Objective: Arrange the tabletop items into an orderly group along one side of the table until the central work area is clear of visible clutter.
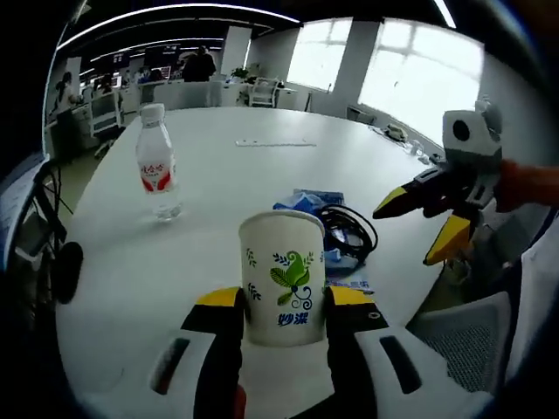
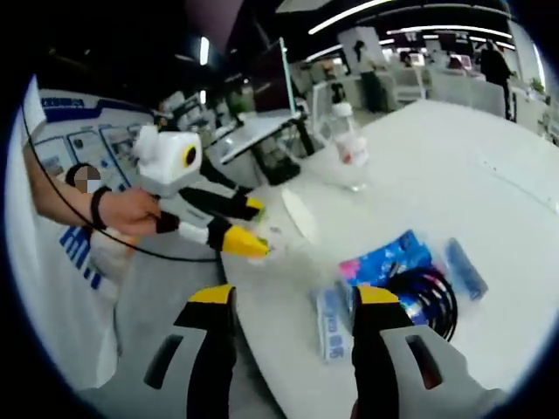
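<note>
Gripping the paper cup (image 1: 282, 278), left gripper (image 1: 284, 307) has its jaws pressed against both sides of the cup's lower half, near the table edge. Cup is upright, printed with green leaves; thin paper wall, so light and easy to crush — judge it best held low and gently, near the stiffer base, not at the rim.

Right gripper (image 2: 294, 301) hovers above the table (image 2: 489, 209) edge with jaws spread, nothing between them. It also comes into the left gripper view from the right (image 1: 428, 229), jaws apart there too.

Just beyond the cup: blue packets (image 2: 391, 258) and a coiled black cable (image 2: 428, 299), touching or overlapping, cluttered mid-table. Packets look soft, slippery film; cable floppy, likely to drag, so pinch the coil bundle. A flat blue strip (image 2: 465, 268) lies beside the cable.

Farther out: water bottle (image 1: 156, 163) standing upright, well apart from the pile. Clear plastic, red label, white cap; contents level unclear. Smooth sides, grab mid-body.

Far behind: office desks, people, windows.
</note>
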